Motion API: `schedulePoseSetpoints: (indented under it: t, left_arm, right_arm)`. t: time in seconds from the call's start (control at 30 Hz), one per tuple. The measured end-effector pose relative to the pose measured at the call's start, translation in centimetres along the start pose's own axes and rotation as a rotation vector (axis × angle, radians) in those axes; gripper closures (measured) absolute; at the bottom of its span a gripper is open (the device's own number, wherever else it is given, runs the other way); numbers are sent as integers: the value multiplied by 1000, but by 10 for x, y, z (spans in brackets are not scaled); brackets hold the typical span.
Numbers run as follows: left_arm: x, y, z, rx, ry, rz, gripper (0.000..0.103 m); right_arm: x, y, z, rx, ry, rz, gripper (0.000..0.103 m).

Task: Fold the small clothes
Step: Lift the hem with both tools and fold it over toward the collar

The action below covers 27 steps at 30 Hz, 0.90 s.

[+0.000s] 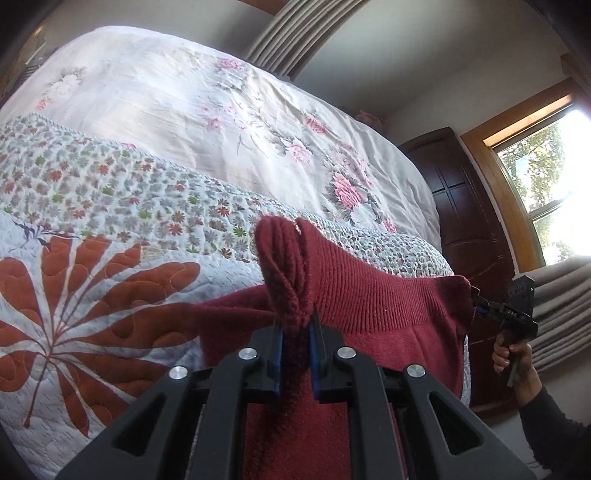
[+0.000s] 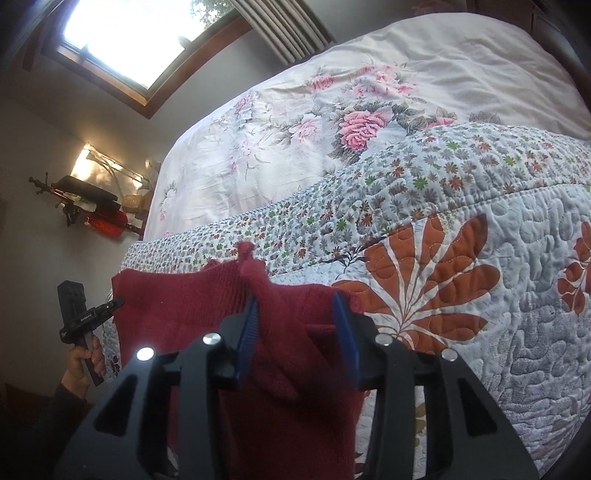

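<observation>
Maroon knit garment (image 1: 373, 295) hangs between two claws: left claw (image 1: 295, 326), right claw (image 2: 295, 325).

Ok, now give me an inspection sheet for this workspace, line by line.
Surface: bed with a quilt over a pink floral cover.
Job's things: one red knit garment, its ribbed band held up and stretched in front of the bed edge.
Clutter: nothing seen on the bed.
Grippers: left claw clamped on a bunched fold of the band; right claw has cloth between its pads, which stand wider apart. A hand holds the right tool.
Cables: nothing seen.
Surroundings: bright window, curtains, dark wooden door, wall shelf with small items.
</observation>
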<state>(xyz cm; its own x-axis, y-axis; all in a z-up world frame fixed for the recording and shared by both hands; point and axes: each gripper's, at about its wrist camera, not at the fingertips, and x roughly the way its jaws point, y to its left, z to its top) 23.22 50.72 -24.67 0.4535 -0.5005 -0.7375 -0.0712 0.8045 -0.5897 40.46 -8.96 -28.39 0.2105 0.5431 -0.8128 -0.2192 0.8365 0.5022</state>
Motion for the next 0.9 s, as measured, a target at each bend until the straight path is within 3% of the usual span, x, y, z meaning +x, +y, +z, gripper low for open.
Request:
schedulePoseSetpoints:
  t: [0.2,0.4,0.43,0.47,0.5,0.63,0.9]
  left_arm:
    - [11,6,5,-29,11,-26,91]
    - [14,10,7,-26,11,-33,91]
    - [14,9,8,-21,6,-30,91]
    - [14,8,8,-12,2,-30,91]
    - [13,5,8,-5,-3,-28,91]
    - [7,-4,9,4,-39,-19,93]
    - [-13,-21,35,26,-99,-46,93]
  right_arm:
    - [11,-13,-1,59,37,102,57]
    - [21,-8,8,-9,92,80,57]
    - [23,-6,10,-22,101,76,65]
    - [25,-3,10,-38,111,67,84]
    - [27,0,10,-61,116,41,95]
    - [18,5,7,-87,64,-3,97]
    - [-26,18,25,-82,-44,26,97]
